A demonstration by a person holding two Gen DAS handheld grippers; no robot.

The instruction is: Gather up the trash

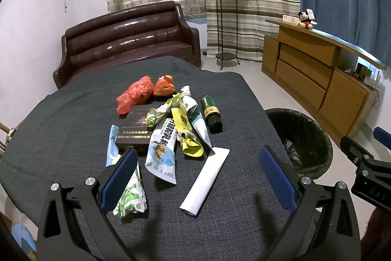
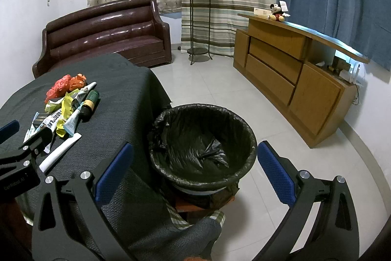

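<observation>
Trash lies in a heap on the dark grey tablecloth (image 1: 73, 119): crumpled red and orange bags (image 1: 136, 96), a dark box (image 1: 135, 126), several wrappers (image 1: 162, 151), a green bottle (image 1: 210, 113), a white sachet (image 1: 206, 181) and a green-leaf wrapper (image 1: 130, 197). My left gripper (image 1: 198, 177) hovers open over the near table, the white sachet between its fingers but not touched. My right gripper (image 2: 195, 173) hangs open above the black-lined trash bin (image 2: 202, 146), empty. The right gripper's body (image 1: 366, 163) shows in the left wrist view beyond the bin (image 1: 300, 138).
A brown sofa (image 1: 127, 40) stands behind the table. A wooden sideboard (image 2: 293, 72) with a plush toy (image 2: 277, 12) runs along the right wall. A plant stand (image 2: 199, 26) is by the curtains. Tiled floor (image 2: 212, 80) lies open around the bin.
</observation>
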